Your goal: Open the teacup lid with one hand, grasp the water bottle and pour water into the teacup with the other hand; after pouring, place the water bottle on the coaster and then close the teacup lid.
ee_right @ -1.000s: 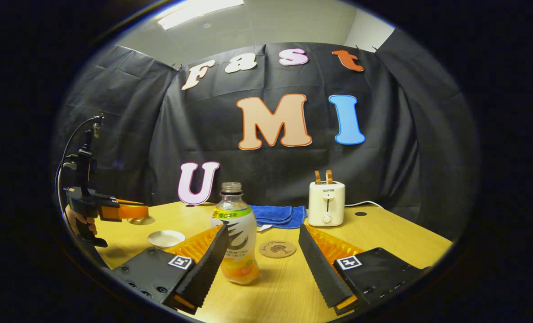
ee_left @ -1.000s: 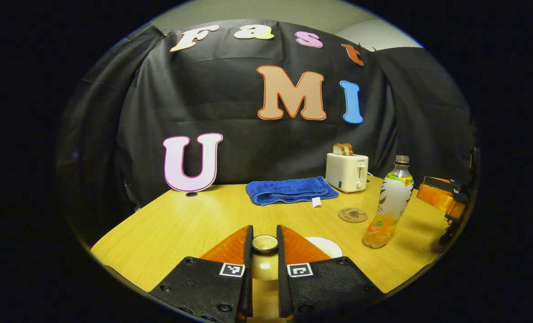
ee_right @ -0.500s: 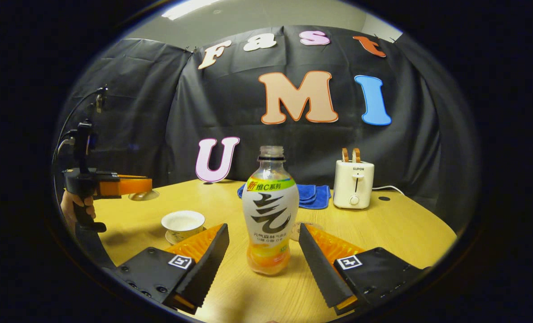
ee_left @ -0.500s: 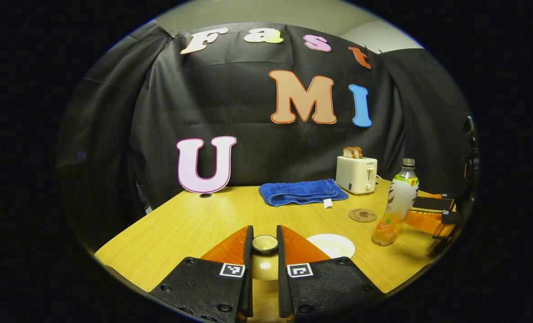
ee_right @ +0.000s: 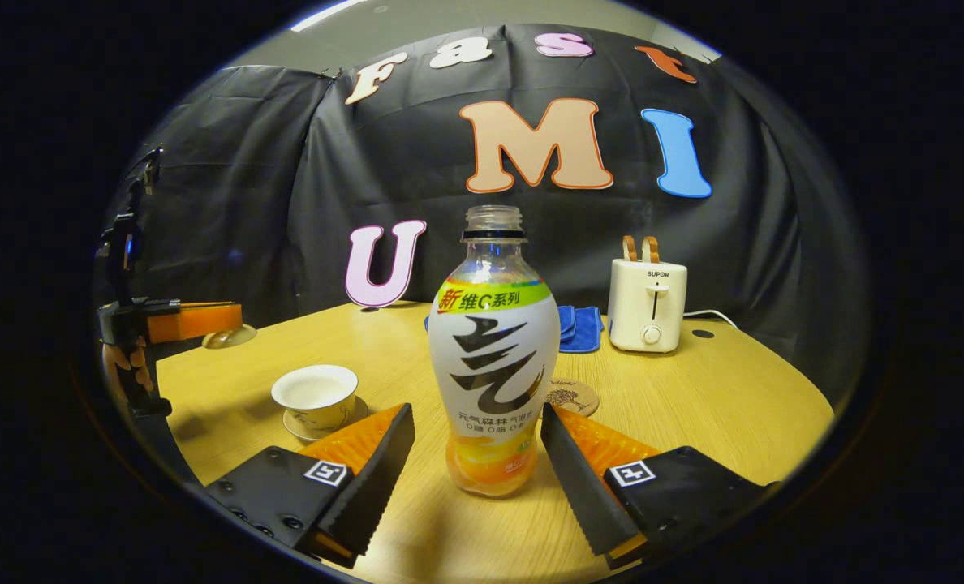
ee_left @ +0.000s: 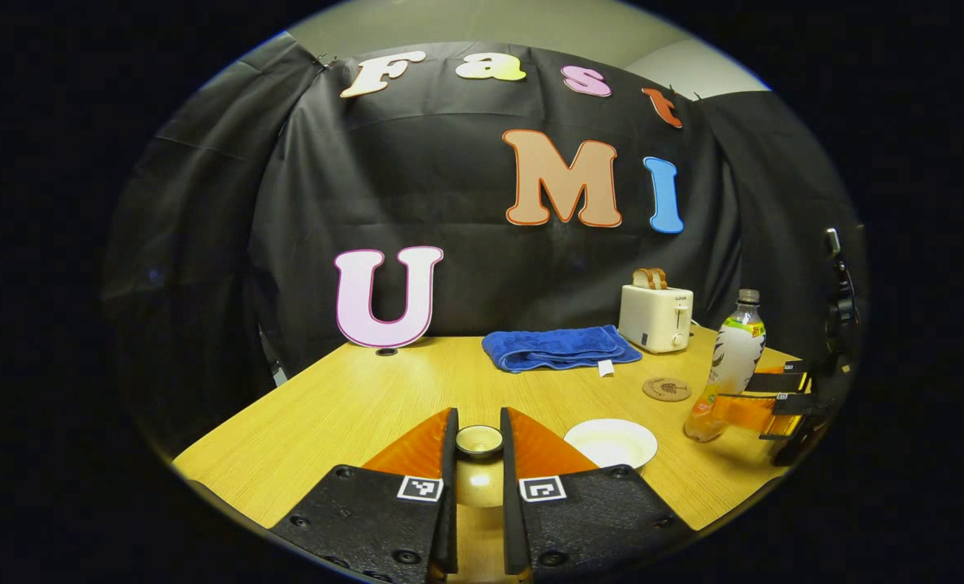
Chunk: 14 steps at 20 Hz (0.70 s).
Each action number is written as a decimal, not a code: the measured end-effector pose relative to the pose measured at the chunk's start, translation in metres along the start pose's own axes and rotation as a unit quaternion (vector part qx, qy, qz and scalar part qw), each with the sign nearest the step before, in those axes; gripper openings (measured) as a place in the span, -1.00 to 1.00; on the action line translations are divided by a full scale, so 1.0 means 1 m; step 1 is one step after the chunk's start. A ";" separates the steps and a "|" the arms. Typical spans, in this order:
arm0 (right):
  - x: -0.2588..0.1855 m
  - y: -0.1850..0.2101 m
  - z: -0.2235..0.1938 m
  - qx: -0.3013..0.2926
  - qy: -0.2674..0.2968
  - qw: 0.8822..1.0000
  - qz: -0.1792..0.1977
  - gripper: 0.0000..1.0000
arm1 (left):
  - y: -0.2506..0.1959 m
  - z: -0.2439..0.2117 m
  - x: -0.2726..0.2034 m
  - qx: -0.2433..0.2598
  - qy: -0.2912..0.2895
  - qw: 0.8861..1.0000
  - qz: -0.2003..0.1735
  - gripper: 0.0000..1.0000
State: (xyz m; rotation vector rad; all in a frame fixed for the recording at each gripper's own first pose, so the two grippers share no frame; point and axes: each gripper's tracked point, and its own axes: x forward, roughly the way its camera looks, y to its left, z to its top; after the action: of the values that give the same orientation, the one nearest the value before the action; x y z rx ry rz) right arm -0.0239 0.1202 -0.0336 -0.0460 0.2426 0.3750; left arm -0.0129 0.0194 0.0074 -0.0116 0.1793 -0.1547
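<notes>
In the left gripper view, the left hand-held gripper [ee_left: 479, 442] was clenched on the knob of the teacup lid [ee_left: 479, 439], both fingers pressing its sides, the lid held above the wooden worktop [ee_left: 352, 405]. Just to the right of the lid stood the open teacup [ee_left: 611, 442]. Beyond the teacup lay a round coaster [ee_left: 666, 388], and past that a folded blue towel [ee_left: 559, 348] and a white toaster [ee_left: 656, 317] with bread in its slots, both near the back of the worktop. To the right of the coaster stood the water bottle [ee_left: 729, 364], uncapped, with the right hand-held gripper [ee_left: 754, 396] around its lower part. In the right gripper view, the right hand-held gripper [ee_right: 475, 442] was released, its fingers spread to either side of the water bottle [ee_right: 491, 357], which stood upright on the worktop [ee_right: 693, 397] between them; whether the fingers touched it could not be told. Left of the bottle sat the teacup [ee_right: 315, 394] on its saucer [ee_right: 303, 423]. Behind the bottle's right side lay the coaster [ee_right: 573, 397]. Far to the left, a hand [ee_right: 129, 362] held the left hand-held gripper [ee_right: 234, 316] with the lid [ee_right: 229, 337] raised over the worktop.
</notes>
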 end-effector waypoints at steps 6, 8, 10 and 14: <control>0.004 -0.004 -0.006 -0.002 0.012 1.000 -0.011 0.82 | 0.000 0.001 -0.003 -0.001 -0.002 1.000 0.003 -0.61; 0.008 -0.009 -0.006 0.001 0.011 1.000 -0.014 0.61 | -0.001 0.002 -0.003 -0.002 -0.002 1.000 0.001 -0.61; 0.004 -0.008 -0.007 0.001 0.013 1.000 -0.014 0.39 | 0.000 0.002 -0.002 -0.003 -0.002 1.000 0.001 -0.61; 0.007 -0.010 -0.005 -0.014 0.016 1.000 -0.015 0.12 | -0.001 0.000 -0.004 -0.004 0.000 1.000 0.001 -0.61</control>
State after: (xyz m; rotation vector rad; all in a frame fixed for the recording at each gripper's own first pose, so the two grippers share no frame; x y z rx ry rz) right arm -0.0152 0.1134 -0.0399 -0.0838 0.2676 0.3491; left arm -0.0166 0.0188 0.0085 -0.0201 0.1797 -0.1525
